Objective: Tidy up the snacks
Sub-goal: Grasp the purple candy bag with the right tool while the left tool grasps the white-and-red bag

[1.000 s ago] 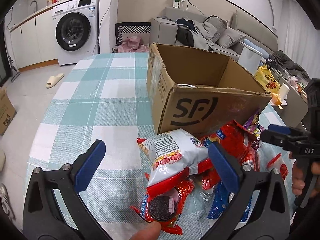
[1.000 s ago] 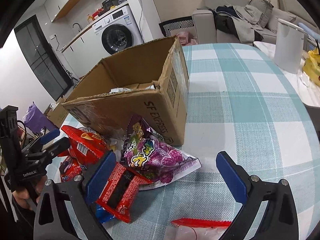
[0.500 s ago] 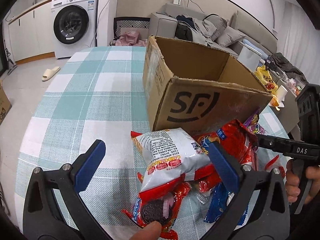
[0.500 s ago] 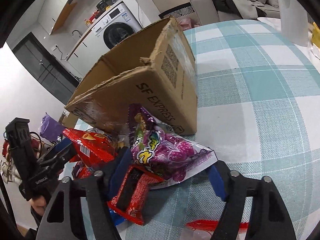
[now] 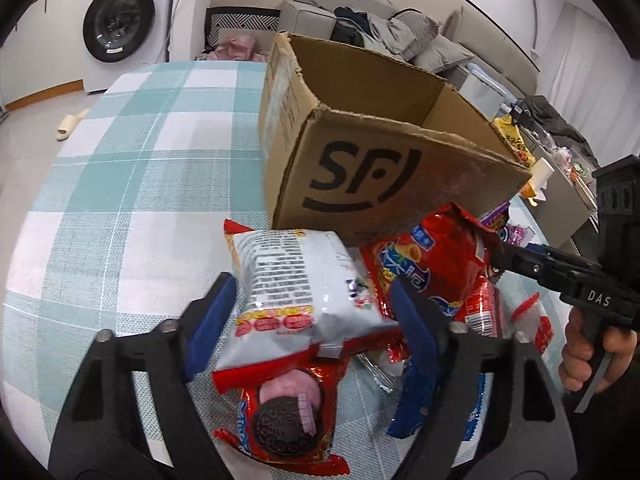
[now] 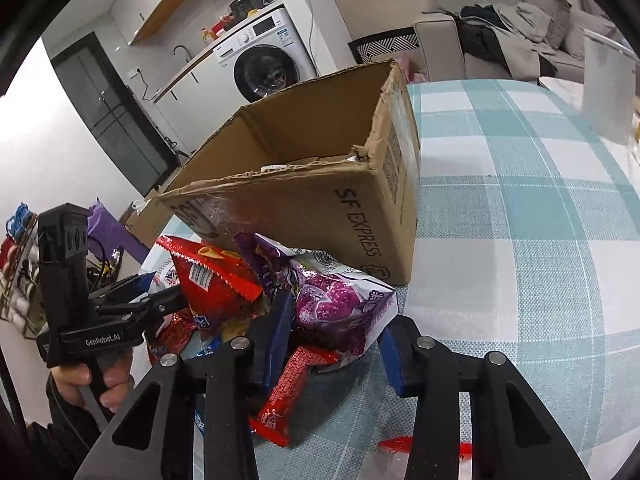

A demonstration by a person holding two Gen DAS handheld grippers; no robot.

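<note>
- On the checked counter (image 5: 120, 184), snack packets lie heaped against the open SF cardboard box (image 5: 372, 176).
- Left tool (image 5: 308, 320) closing around white packet (image 5: 304, 284); right tool (image 6: 334, 332) closing on purple packet (image 6: 340, 304).
- Step: pick-up. Next: lift both packets over the box rim.

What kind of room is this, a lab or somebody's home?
Most likely a home, an open living and laundry area. A washing machine stands by a counter, a sofa is heaped with clothes, and the snacks lie on a table with a checked cloth.

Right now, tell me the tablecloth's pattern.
Teal-and-white plaid tablecloth; right wrist view shows it best.
</note>
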